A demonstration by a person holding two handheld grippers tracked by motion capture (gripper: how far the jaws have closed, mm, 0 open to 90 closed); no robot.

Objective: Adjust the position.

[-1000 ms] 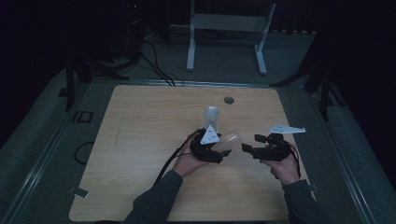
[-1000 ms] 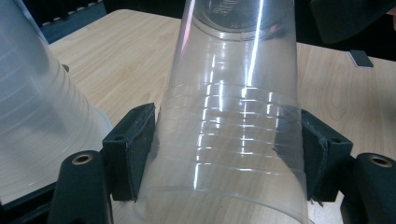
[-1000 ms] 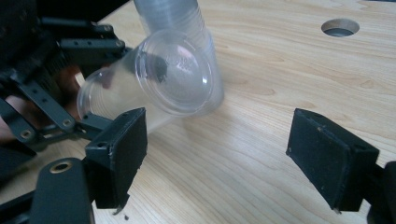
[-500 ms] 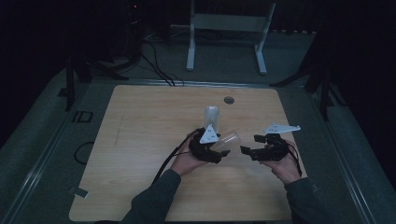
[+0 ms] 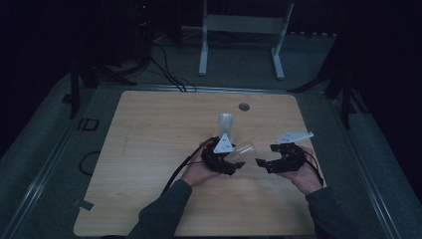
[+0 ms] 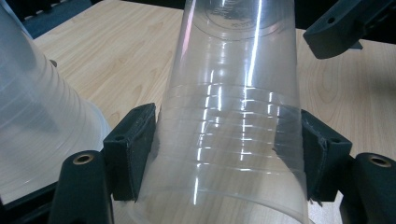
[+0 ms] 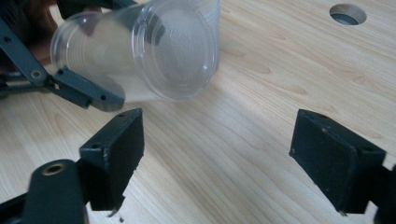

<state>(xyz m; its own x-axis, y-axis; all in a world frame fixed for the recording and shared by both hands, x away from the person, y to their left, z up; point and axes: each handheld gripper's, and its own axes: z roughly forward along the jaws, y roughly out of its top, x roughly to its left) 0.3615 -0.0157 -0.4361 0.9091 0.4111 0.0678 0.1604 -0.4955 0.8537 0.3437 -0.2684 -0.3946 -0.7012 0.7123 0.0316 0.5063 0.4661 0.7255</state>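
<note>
Currently: left gripper (image 5: 238, 167) clamped on clear cup (image 5: 242, 150), centre of high view, held sideways with base toward right gripper (image 5: 263, 165) | right jaws wide apart, likely lining up a handover | cup stack (image 5: 225, 124) just above, stays clear

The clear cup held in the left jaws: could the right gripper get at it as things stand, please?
Probably yes: the right gripper stands open, facing the clear cup, with bare table between them.
</note>
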